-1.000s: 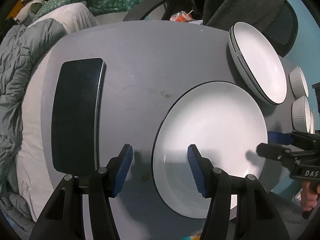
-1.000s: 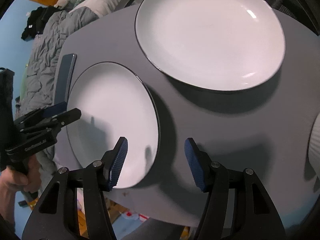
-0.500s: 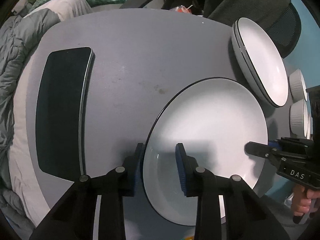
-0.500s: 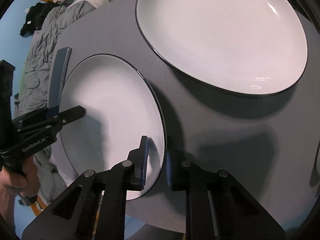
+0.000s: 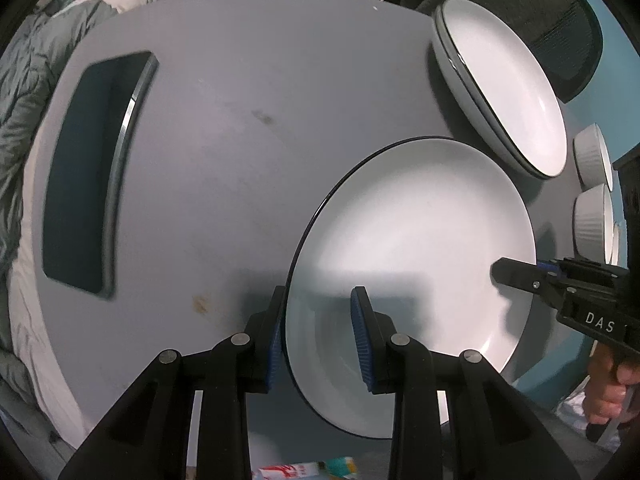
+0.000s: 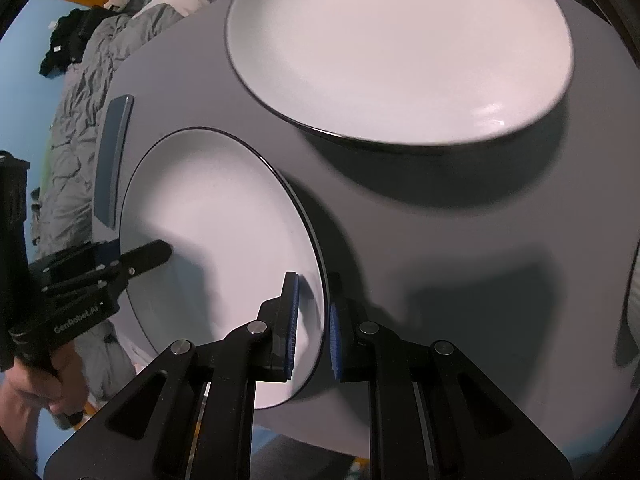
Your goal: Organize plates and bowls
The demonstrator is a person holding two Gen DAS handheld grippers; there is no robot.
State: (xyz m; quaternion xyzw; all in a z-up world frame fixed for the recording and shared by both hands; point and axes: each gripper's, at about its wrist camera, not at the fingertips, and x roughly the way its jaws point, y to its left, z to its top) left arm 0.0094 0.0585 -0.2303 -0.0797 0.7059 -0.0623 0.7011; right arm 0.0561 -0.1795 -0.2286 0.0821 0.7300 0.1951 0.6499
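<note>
Both grippers are clamped on one white plate [image 5: 412, 248] with a thin dark rim, which sits at the near edge of a grey round table [image 5: 240, 120]. The left gripper [image 5: 318, 336] straddles the plate's near-left rim: one blue pad is outside the rim, the other on the white inner face, the jaws standing narrow with the rim between them. The right gripper [image 6: 312, 322] grips the opposite rim, its jaws closed almost fully on the thin edge, one pad on the white face and one beneath. In each wrist view the other gripper shows at the plate's far side, and a hand [image 5: 608, 388] holds its handle.

Beyond the held plate, to the far right, a stack of white plates [image 5: 504, 92] rests on the table (at least two rims are visible at its side). Two small ribbed white bowls [image 5: 592, 188] stand at the table's right edge, near the stack. A dark phone [image 5: 92, 176] lies flat at the table's left side, well apart from the plates. Grey bedding [image 6: 76, 120] is visible past the table's left edge
</note>
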